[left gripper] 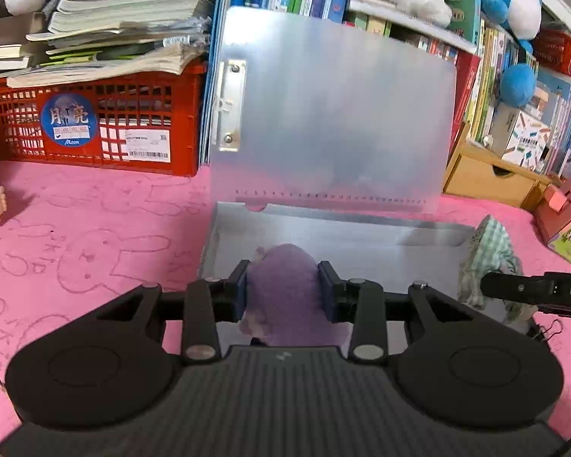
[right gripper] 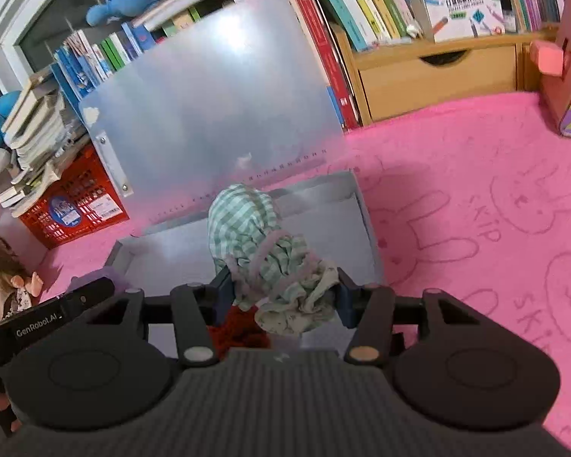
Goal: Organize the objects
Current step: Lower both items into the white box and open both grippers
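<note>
While clamped, purple toy (left gripper: 281, 285) fills left jaws.

I count two hand-held grippers, the left hand-held gripper (left gripper: 281, 289) and the right hand-held gripper (right gripper: 281, 297). One metal box (left gripper: 361, 243) with one raised lid (left gripper: 342, 114). One purple plush (left gripper: 281, 285), one green checked cloth bundle (right gripper: 255, 236), one red crate (left gripper: 95, 122), one wooden drawer unit (right gripper: 437, 80), and one doll (right gripper: 3, 285). The books are too many for me to count.
</note>
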Demonstrator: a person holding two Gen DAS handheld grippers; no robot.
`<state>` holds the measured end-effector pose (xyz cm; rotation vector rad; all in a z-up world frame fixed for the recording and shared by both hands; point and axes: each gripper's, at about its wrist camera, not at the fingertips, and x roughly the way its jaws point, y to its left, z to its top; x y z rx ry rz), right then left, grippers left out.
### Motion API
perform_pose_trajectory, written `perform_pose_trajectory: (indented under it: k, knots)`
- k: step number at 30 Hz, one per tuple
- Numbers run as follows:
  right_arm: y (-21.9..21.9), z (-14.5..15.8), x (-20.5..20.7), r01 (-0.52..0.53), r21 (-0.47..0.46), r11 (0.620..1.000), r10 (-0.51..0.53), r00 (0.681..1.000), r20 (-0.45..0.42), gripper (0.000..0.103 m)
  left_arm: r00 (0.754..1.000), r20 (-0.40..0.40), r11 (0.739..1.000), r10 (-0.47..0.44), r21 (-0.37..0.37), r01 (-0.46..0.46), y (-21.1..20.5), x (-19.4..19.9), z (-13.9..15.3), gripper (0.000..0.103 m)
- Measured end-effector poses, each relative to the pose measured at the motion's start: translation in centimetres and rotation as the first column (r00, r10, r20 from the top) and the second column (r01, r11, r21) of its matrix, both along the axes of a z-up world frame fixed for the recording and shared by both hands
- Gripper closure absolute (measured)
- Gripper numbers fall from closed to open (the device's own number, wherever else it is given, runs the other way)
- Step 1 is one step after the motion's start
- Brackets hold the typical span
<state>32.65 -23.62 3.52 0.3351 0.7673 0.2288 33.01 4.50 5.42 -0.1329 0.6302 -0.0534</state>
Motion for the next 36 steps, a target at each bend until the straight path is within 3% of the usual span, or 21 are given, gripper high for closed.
perform_pose_trajectory:
  k: [10, 12, 14, 16, 23, 28, 36]
  knots:
    - [0.8, -0.7, 0.5, -0.031, -0.044, 0.999, 0.031, 1.000, 0.000, 0.043, 0.999, -0.027, 0.998, -0.026, 0.055, 0.027, -1.0, 0.8, -1.6, 0.059]
    - [1.0, -0.6, 0.4, -0.041, -0.050, 0.998, 0.041, 0.999, 0.010, 0.028, 0.999, -0.025, 0.998, -0.028, 0.052, 0.030, -1.1, 0.7, -1.6, 0.059]
    - [1.0, -0.4, 0.0, -0.048, -0.036, 0.998, 0.050, 0.998, 0.037, 0.019, 1.000, -0.007, 0.998, -0.029, 0.049, 0.030, -1.2, 0.3, -1.3, 0.052]
    - [1.0, 0.1, -0.6, -0.055, -0.026, 0.998, 0.056, 0.996, 0.067, 0.016, 0.999, 0.021, 0.998, -0.039, 0.041, 0.038, -1.2, -0.3, -0.9, 0.034]
    - [0.8, 2.4, -3.7, -0.024, -0.020, 1.000, 0.027, 0.986, 0.165, 0.011, 0.997, 0.059, 0.996, -0.053, 0.075, 0.049, -1.6, -2.1, 0.7, 0.023]
    - [0.2, 3.2, -6.9, -0.026, 0.018, 1.000, 0.022, 0.977, 0.213, 0.010, 0.995, 0.066, 0.996, -0.076, 0.053, 0.072, -1.7, -4.8, 1.7, 0.020]
    - [0.4, 3.5, -12.0, -0.018, -0.071, 0.997, 0.037, 0.958, 0.283, 0.009, 0.983, 0.114, 0.988, -0.146, 0.071, 0.139, -2.8, -9.8, 2.6, 0.019]
